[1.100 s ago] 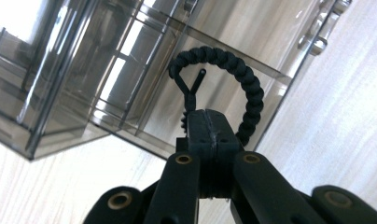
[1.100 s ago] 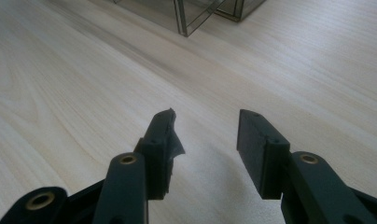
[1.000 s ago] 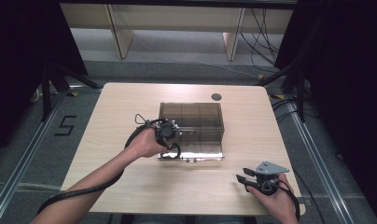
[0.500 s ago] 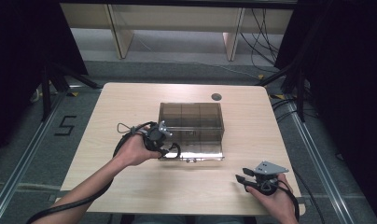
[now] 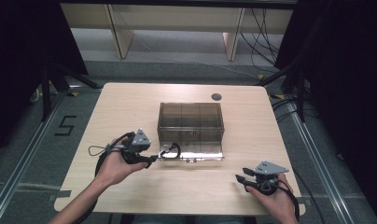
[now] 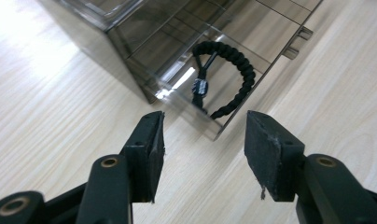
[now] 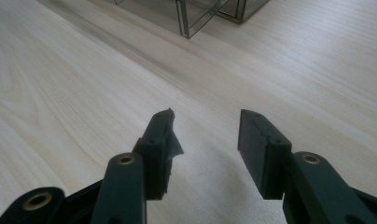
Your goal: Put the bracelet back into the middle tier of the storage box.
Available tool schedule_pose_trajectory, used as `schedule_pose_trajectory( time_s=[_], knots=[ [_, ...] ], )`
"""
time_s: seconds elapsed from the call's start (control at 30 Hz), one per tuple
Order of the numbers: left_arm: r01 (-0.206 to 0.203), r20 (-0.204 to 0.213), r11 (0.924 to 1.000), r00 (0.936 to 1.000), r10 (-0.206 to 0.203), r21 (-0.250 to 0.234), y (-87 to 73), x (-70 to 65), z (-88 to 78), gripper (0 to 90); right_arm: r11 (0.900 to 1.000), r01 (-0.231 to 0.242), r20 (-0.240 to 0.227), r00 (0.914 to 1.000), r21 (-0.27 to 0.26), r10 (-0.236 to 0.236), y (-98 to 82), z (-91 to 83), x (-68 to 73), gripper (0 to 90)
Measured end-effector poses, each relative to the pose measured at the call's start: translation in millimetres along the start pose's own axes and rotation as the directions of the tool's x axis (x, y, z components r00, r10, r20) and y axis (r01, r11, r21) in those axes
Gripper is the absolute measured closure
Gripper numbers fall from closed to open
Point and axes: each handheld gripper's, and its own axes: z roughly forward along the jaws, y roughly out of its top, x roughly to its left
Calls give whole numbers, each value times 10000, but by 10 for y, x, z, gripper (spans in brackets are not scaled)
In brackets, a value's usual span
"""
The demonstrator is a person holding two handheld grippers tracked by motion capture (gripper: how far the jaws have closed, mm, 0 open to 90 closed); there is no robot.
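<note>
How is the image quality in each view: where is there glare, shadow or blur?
High view: the table is evenly lit, the surroundings are dark, and the picture is a bit soft. Left gripper view: bright glare washes out the wood at top left, reflections streak the clear box, and the bracelet is sharp. Right gripper view: the fingers are sharp, and the far wood looks softer.

Legible markings, one item: a black numeral "5" (image 5: 66,125) on the grey floor, left of the pale wooden table (image 5: 130,102), at the middle left of the high view. Nothing readable stands on the table top or in either gripper view.
</note>
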Motion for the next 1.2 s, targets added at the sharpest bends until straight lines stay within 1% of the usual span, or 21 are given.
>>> schedule_pose_trajectory(
  time_s=[0.07,0.1,0.13,0.17,0.27,0.43,0.5,0.57,0.6,0.67,0.7,0.73,0.77,0.8,0.83,0.87,0.9,1.0,1.07,1.1,1.2],
  knots=[
    [-20,-160,9998,9999,17,-185,-145,19,-70,461,10000,12,-67,10000,-15,-13,0,8,1,562],
    [292,-223,9989,9993,-301,-367,-195,8,-82,458,10000,44,-30,10000,-58,-45,-1,13,3,562],
    [292,-223,9989,9993,-301,-367,-195,8,-82,457,10000,36,-20,10000,-55,-36,-1,14,6,561],
    [618,-404,9941,9970,-656,-896,-289,-1,-93,454,9999,95,52,9999,-60,-94,-1,11,4,561],
    [948,-590,9885,9930,-1023,-1175,-431,-1,-121,437,10000,-66,-5,10000,-33,66,0,13,15,559],
    [1300,-939,9820,9852,-1435,-1366,-690,-6,-157,426,9997,-234,-49,9997,88,234,-2,8,27,557],
    [1654,-1032,9740,9778,-1825,-1548,-800,-17,-151,423,9999,-132,-40,9999,47,132,-1,11,20,556],
    [1671,-1057,9734,9771,-1847,-1566,-857,-8,-154,422,10000,38,-294,9996,48,-36,3,20,3,556],
    [2056,-1202,9599,9656,-2307,-1903,-953,-23,-134,423,10000,-79,-56,10000,-23,79,0,17,14,556],
    [2572,-1190,9384,9497,-2895,-2308,-1034,-38,-106,421,10000,-1,-5,10000,-51,1,2,19,15,555],
    [2572,-1190,9384,9497,-2895,-2308,-1034,-38,-106,420,10000,-1,-5,10000,-51,1,2,19,15,555],
    [2696,-1250,9290,9432,-3079,-2535,-1098,-35,-97,419,10000,62,-292,9996,45,-61,8,23,6,555],
    [2696,-1250,9290,9432,-3079,-2535,-1098,-35,-97,418,10000,62,-292,9996,45,-61,8,23,6,555],
    [2814,-1407,9198,9343,-3277,-2736,-1138,-37,-89,416,10000,-16,-247,9997,21,17,8,20,8,555],
    [2814,-1407,9198,9343,-3277,-2736,-1138,-37,-89,413,10000,23,-334,9994,79,-21,10,24,9,554],
    [2797,-1466,9126,9313,-3334,-2982,-1163,-25,-81,410,10000,15,-313,9995,60,-13,10,23,10,554],
    [2699,-1538,9144,9328,-3261,-3017,-1172,-15,-81,406,9999,-135,-295,9995,93,138,8,17,14,554],
    [2689,-1578,9060,9297,-3329,-3269,-1192,-1,-68,390,9999,-68,-313,9995,74,70,11,19,11,553],
    [2607,-1639,9065,9305,-3277,-3321,-1198,9,-67,388,9998,-145,-261,9995,102,148,14,10,20,553],
    [2621,-1724,9008,9260,-3357,-3463,-1205,8,-66,388,10000,-84,-346,9994,23,85,16,19,15,552],
    [2434,-1791,9000,9292,-3233,-3617,-1222,13,-61,388,9999,-113,-13,9999,-53,113,12,12,30,552]
  ],
)
